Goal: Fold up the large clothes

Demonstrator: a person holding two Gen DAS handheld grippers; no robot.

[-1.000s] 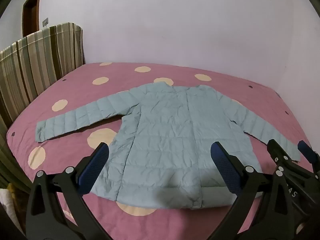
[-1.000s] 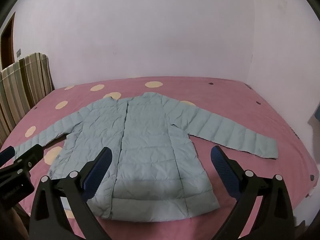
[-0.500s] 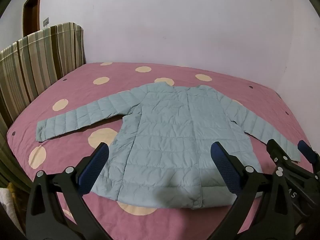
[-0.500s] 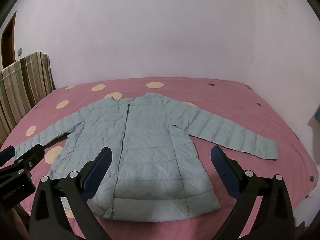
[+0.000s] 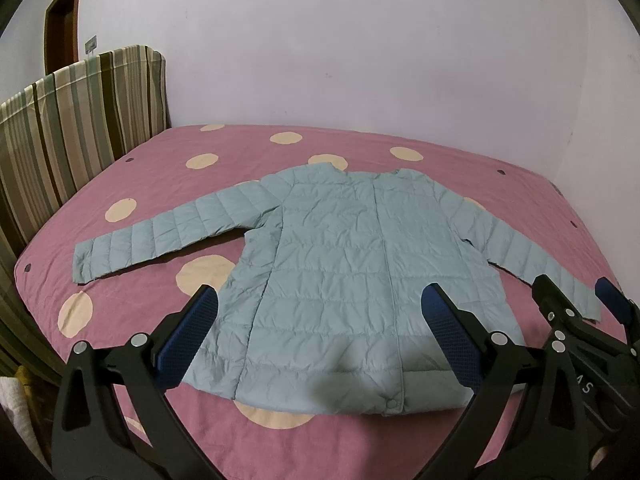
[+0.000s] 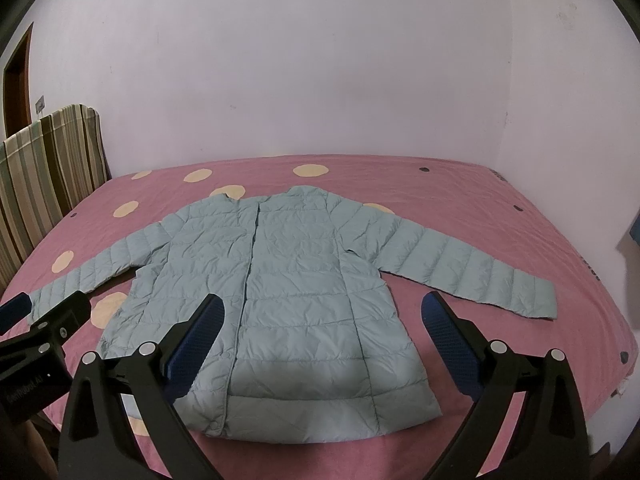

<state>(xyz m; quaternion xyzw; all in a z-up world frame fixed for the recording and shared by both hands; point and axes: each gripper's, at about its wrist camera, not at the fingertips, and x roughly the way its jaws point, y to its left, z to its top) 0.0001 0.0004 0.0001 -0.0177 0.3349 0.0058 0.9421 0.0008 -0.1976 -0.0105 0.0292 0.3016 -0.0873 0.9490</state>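
Note:
A light blue quilted jacket (image 5: pixel 344 264) lies flat and front up on the pink bed (image 5: pixel 168 184), both sleeves spread out to the sides. It also shows in the right wrist view (image 6: pixel 296 292). My left gripper (image 5: pixel 320 320) is open and empty above the jacket's hem. My right gripper (image 6: pixel 322 320) is open and empty, also above the hem. The right gripper shows at the right edge of the left wrist view (image 5: pixel 576 308). The left gripper shows at the left edge of the right wrist view (image 6: pixel 44 316).
The bed (image 6: pixel 460 184) has a pink cover with cream dots. A striped headboard (image 5: pixel 72 120) stands at the left. White walls (image 5: pixel 360 40) close the far side and the right. A brown door frame (image 5: pixel 60 16) is at the far left.
Both grippers have shifted slightly; the jacket sits a touch lower and nearer in both views. The jacket itself has not moved.

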